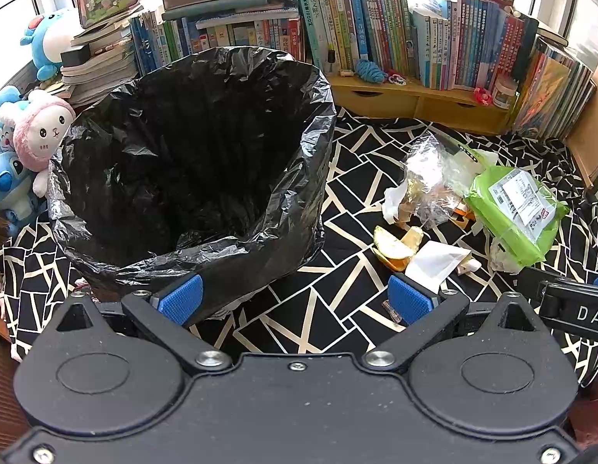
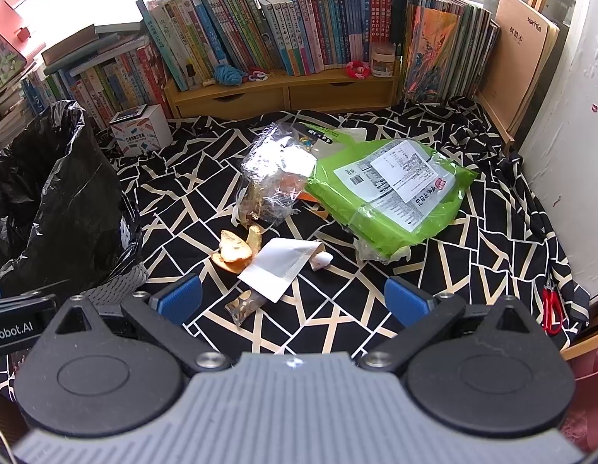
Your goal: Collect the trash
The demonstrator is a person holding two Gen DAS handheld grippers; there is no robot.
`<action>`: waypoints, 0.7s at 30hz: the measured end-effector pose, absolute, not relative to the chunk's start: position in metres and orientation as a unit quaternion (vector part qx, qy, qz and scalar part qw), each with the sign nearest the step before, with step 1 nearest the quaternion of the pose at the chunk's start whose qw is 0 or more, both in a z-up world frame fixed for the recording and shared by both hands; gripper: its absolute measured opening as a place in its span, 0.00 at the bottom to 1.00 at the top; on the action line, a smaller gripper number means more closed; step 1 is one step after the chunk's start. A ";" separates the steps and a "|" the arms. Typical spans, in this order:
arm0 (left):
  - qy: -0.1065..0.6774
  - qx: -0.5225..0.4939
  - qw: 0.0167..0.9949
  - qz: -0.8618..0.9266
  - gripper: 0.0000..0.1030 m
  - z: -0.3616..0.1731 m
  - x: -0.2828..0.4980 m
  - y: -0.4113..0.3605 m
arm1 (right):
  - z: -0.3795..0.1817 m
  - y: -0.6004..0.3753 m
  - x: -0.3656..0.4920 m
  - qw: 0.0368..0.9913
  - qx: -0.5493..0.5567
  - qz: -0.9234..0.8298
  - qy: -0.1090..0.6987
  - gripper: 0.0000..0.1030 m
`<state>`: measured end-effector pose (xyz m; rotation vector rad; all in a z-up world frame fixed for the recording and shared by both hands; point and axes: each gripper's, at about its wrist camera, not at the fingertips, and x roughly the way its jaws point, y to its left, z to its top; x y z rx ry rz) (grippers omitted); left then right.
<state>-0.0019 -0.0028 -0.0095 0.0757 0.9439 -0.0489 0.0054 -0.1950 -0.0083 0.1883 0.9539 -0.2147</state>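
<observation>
A bin lined with a black bag (image 1: 190, 147) stands on the patterned cloth, just beyond my open left gripper (image 1: 295, 299); its edge shows at the left of the right wrist view as the black bag (image 2: 59, 201). Trash lies to its right: orange peel (image 1: 397, 245) (image 2: 237, 249), a white paper packet (image 1: 434, 261) (image 2: 281, 265), crumpled clear plastic (image 1: 430, 181) (image 2: 274, 178), a green wipes pack (image 1: 515, 208) (image 2: 392, 193) and a small clear wrapper (image 2: 245, 305). My right gripper (image 2: 293, 297) is open above the packet and wrapper, holding nothing.
Books fill a wooden shelf (image 2: 283, 91) along the back. Plush toys (image 1: 40, 131) sit left of the bin. A white box (image 2: 140, 129) stands by the shelf. A wall (image 2: 562, 154) and red scissors (image 2: 550, 311) are at the right edge.
</observation>
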 end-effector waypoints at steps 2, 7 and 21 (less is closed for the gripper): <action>0.455 0.036 0.890 -0.023 0.99 -0.009 -0.002 -0.003 | -0.010 -0.196 0.003 0.878 0.091 -0.104 0.457 1.00; 0.455 0.036 0.890 -0.023 0.99 -0.010 -0.002 -0.003 | -0.009 -0.196 0.005 0.878 0.091 -0.104 0.459 1.00; 0.455 0.037 0.889 -0.023 0.99 -0.010 -0.001 -0.003 | -0.011 -0.196 0.007 0.877 0.091 -0.103 0.460 1.00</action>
